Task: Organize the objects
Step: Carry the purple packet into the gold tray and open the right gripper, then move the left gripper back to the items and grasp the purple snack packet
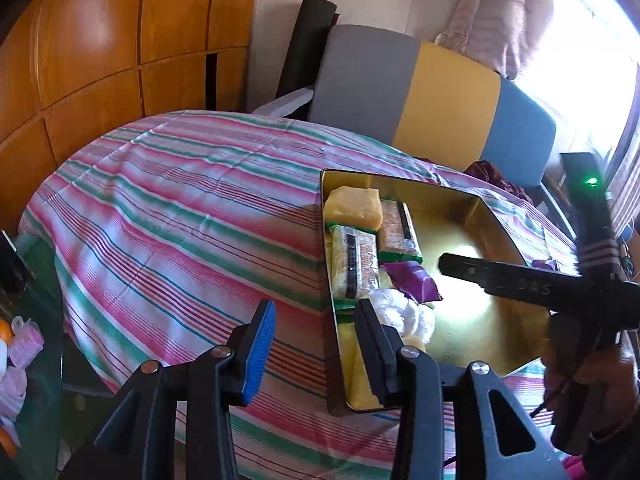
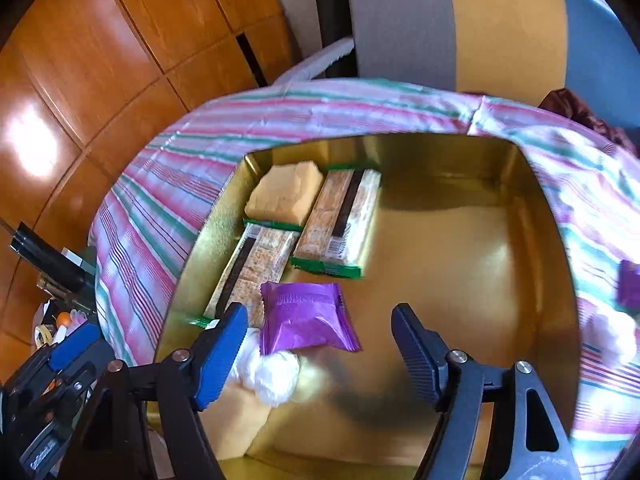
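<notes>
You are working over a gold tin [image 2: 460, 240] sitting on the striped cloth [image 1: 180, 208], and most of the sorting is looking done. Lying inside along the left side: a yellow block [image 2: 284, 194], two cracker packs with green ends [image 2: 340, 220] side by side, a purple packet [image 2: 306, 318] resting partly on the nearer pack, and a white wad [image 2: 272, 372] just below the packet, touching it.

Your right gripper [image 2: 320, 344] is hanging over the purple packet with its jaws standing wide; the pads are pressing on nothing, so the packet is reading as placed, not held.

Your left gripper [image 1: 316, 344] is sitting at the tin's near left wall with a narrow gap between the pads. One finger is inside the tin and one outside, straddling the wall; whether it is actually pinching the wall I cannot tell.

Left to do, as far as the right wrist view is showing: a second purple packet [image 2: 630, 290] and another white wad [image 2: 612, 336] are lying on the cloth outside the tin's right wall. The tin's right half is bare, so room is remaining.
</notes>
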The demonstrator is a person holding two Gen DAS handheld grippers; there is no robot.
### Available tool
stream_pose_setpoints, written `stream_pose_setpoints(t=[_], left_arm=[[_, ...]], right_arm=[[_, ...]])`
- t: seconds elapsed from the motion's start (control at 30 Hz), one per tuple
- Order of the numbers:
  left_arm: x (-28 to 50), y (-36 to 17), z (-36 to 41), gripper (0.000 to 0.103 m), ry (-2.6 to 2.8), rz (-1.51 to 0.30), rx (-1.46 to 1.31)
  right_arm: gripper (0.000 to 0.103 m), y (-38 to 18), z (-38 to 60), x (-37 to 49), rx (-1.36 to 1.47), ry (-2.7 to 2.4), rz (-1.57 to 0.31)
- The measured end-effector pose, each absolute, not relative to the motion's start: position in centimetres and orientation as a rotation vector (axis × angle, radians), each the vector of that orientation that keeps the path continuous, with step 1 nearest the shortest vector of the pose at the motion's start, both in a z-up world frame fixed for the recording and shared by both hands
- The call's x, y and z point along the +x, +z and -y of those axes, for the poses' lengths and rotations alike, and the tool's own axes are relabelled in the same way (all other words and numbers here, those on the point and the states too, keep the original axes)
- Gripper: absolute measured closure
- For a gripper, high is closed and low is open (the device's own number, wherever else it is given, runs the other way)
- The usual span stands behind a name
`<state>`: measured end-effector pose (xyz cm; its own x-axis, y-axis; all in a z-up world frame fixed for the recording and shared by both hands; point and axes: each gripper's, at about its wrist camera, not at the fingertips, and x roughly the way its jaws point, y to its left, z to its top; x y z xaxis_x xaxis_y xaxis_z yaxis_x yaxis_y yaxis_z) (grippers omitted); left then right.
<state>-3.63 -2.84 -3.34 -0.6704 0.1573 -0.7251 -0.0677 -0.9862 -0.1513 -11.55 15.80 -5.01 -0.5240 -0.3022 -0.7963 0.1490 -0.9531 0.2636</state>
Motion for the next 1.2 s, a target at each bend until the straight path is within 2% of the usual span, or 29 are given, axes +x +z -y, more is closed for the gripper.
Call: stream_pose_setpoints(t=[0.3, 0.57, 0.93, 1.1, 1.2], left_arm=[[-2.8, -2.5, 1.5, 0.062, 2.738, 0.123, -1.181], [-2.3, -1.8, -0.9, 0.062, 2.7, 0.055, -1.149], [-2.2, -1.6, -5.8, 0.062, 2.607, -0.065, -1.139], [-2.2, -1.6, -8.7, 0.062, 2.554, -0.126, -1.134], [-2.2, -1.4, -10.9, 0.062, 2.518, -0.172, -1.122]], right_arm=[[0.023, -2.1, -19.1, -7.5, 1.267, -2.622, 0.221], [0.022, -0.5, -24.1, -4.9, 1.234, -2.72, 0.282], [0.018, 0.6, -36.0, -2.8, 1.281, -2.947, 0.311], [0.017, 0.1, -43.6, -1.2, 1.314, -3.115, 0.401], [0.017, -1.2, -47.9, 0.2, 1.322, -3.223, 0.53]])
